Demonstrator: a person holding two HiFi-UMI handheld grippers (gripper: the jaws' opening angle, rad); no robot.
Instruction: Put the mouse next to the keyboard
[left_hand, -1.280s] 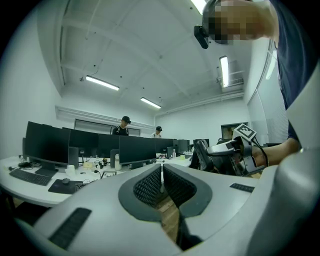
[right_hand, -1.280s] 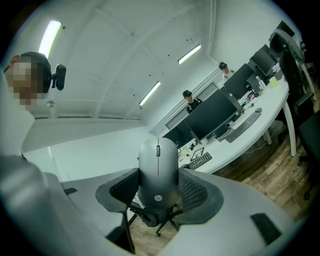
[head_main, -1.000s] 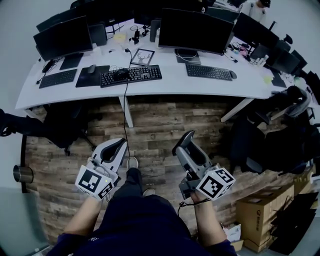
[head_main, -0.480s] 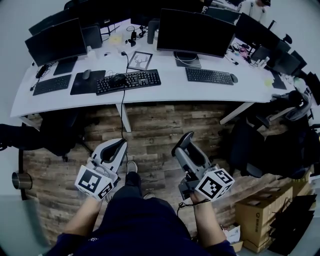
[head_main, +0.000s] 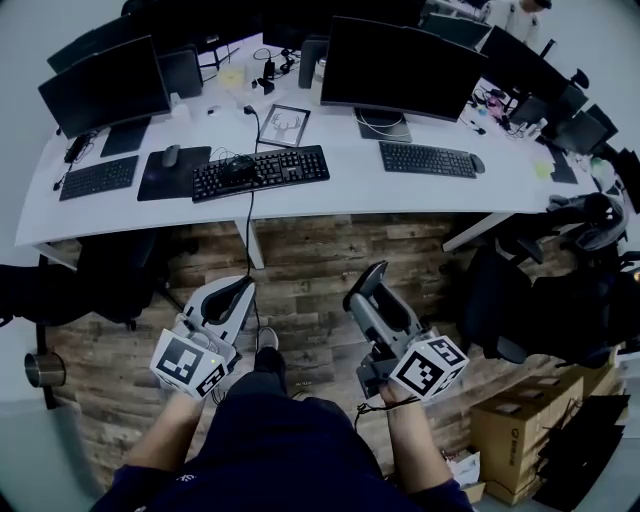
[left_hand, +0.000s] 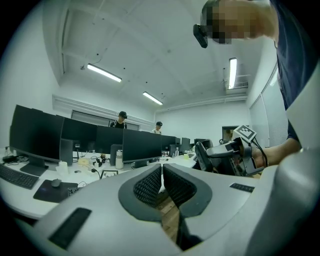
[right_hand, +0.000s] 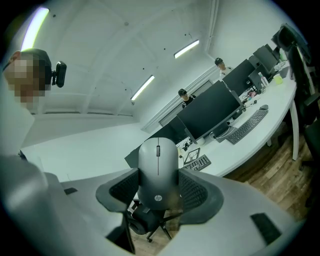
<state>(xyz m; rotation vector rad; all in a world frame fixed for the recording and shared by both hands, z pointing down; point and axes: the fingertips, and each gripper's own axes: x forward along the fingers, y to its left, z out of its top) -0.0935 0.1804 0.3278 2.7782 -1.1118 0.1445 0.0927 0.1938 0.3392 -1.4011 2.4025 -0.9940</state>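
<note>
Grey mouse (right_hand: 157, 170) is clamped upright between the pads of the right gripper (head_main: 371, 280), jaws set wide around its sides, wheel end up. Left gripper (left_hand: 161, 168) has its jaws all but together with nothing between them. Both are held low in front of the person's legs over the wood-plank floor (head_main: 330, 250), well short of the white desk (head_main: 340, 192)

Change over the last second: the grippers sit in the same spot in the head view and the grip on the mouse looks the same, but the desk has slid lower and a little rightwards in that view and looks slightly bigger. I read that as the person walking toward it, carrying the mouse; this is the approach, not the placing

Desk has several candidates: the black keyboard (head_main: 261, 170) in the middle with a dark object lying on its left part, a second keyboard (head_main: 428, 159) to the right with its own mouse at its end, and a third keyboard (head_main: 98, 177) at far left beside a dark mat (head_main: 173, 160). Can't tell which one is meant; the middle one is most nearly straight ahead

Still to do: close the gap, lower the mouse flat onto bare desk beside a keyboard, let go. Mind the cable hanging off the desk edge
</note>
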